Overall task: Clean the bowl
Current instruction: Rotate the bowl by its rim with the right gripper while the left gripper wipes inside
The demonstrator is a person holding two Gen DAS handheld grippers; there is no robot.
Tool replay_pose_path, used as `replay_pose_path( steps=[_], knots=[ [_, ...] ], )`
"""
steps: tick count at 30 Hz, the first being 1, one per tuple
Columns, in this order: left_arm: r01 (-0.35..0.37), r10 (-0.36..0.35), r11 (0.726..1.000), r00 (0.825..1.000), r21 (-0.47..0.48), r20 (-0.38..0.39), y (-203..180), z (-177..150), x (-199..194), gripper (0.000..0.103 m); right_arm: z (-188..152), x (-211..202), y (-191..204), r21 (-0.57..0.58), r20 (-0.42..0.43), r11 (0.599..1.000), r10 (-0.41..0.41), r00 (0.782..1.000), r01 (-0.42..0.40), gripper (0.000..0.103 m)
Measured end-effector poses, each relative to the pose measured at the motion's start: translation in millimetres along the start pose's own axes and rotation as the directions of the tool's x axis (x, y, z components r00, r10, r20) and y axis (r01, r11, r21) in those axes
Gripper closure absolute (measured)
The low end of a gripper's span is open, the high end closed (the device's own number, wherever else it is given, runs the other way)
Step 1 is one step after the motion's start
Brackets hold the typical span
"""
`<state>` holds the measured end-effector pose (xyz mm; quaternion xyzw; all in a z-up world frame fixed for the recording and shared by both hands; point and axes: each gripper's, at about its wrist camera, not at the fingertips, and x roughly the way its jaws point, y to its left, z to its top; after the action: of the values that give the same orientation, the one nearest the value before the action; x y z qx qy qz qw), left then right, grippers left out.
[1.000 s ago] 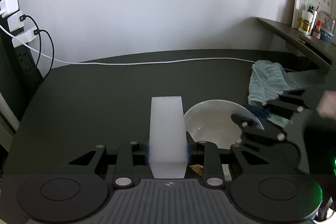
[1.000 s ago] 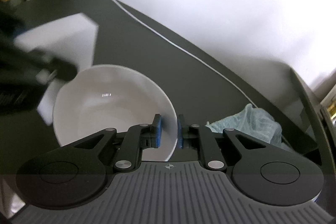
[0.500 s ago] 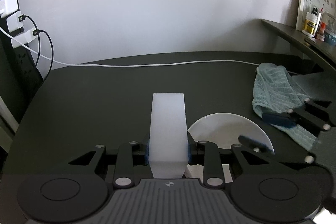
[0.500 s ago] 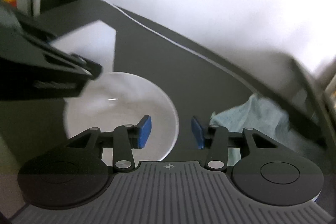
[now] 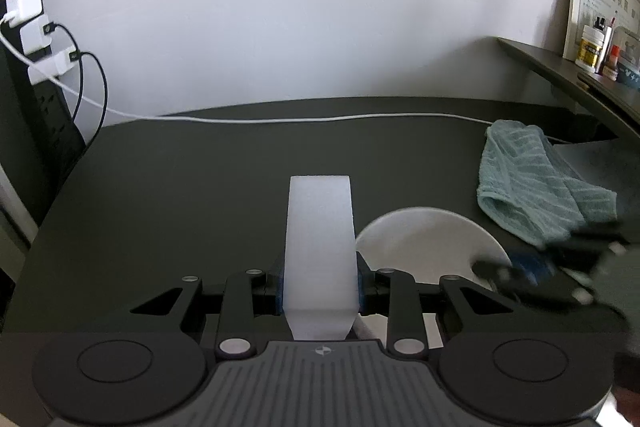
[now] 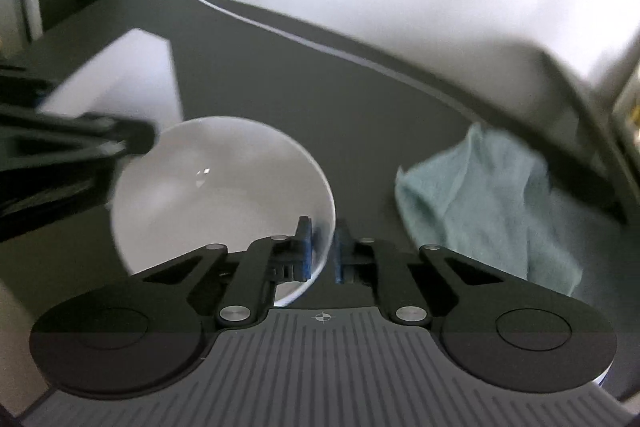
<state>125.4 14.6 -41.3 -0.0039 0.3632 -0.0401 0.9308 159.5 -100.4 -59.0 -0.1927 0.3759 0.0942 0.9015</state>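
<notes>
A white bowl (image 5: pixel 420 247) (image 6: pixel 224 195) sits on the dark table just right of my left gripper (image 5: pixel 320 283). That gripper is shut on a white sponge block (image 5: pixel 320 239), which juts forward beside the bowl's left rim; the same block (image 6: pixel 120 75) shows at the left of the right wrist view. My right gripper (image 6: pixel 321 247) has its blue pads closed tight on the bowl's near-right rim, one pad inside and one outside. In the left wrist view it (image 5: pixel 520 267) appears blurred at the bowl's right edge.
A teal cloth (image 5: pixel 532 187) (image 6: pixel 488 203) lies crumpled right of the bowl. A white cable (image 5: pixel 320 119) runs along the table's back edge to a power strip (image 5: pixel 40 67) at the left. A shelf (image 5: pixel 560 67) with small bottles stands at the right.
A second ago my right gripper held the tilted bowl; it let go and opened, the bowl settled flat, and now the pads have closed on the rim again. The left gripper kept the sponge.
</notes>
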Motion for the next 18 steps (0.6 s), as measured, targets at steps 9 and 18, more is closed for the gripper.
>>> replay_pose_path(
  steps=[9,18],
  knots=[
    [-0.016,0.016,1.000,1.000,0.005,0.024,2,12,17,0.075,-8,-14,7,-0.113,0.063,0.993,0.031,0.998,-0.024,0.090],
    [-0.007,0.007,1.000,1.000,-0.001,0.006,3,7,9,0.075,-1,-4,2,-0.081,0.072,0.996,0.029,0.997,-0.023,0.089]
  ],
)
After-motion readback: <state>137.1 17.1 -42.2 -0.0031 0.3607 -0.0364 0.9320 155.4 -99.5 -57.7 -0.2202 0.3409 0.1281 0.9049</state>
